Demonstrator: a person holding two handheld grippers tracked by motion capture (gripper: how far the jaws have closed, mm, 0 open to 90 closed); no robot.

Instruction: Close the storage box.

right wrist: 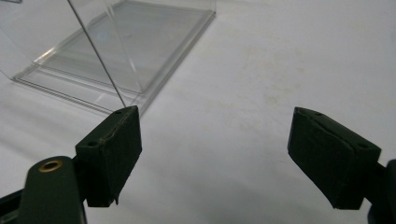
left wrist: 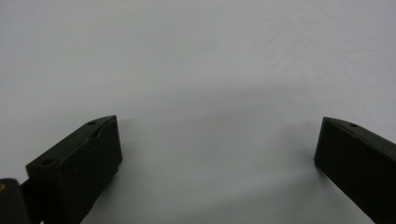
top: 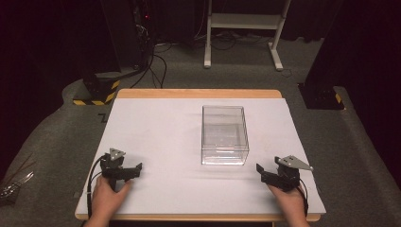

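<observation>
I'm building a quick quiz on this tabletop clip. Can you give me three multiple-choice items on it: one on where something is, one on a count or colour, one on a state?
1. Where does the clear box stand on the white table?
A. Right of the middle, between the two grippers and farther from the person
B. At the near left corner
C. Hanging over the far edge

2. How many boxes stand on the table?
A. Three
B. Two
C. One

3. How do the right gripper's jaws stand?
A. Clamped on the box
B. Open with nothing between them
C. Shut tight on each other

Answers:
1 A: the high view shows it beyond and between the left gripper and the right gripper, right of centre.
2 C: a single transparent box is there.
3 B: the right gripper view shows bare table between the spread jaws, the box ahead and to the left.
</observation>
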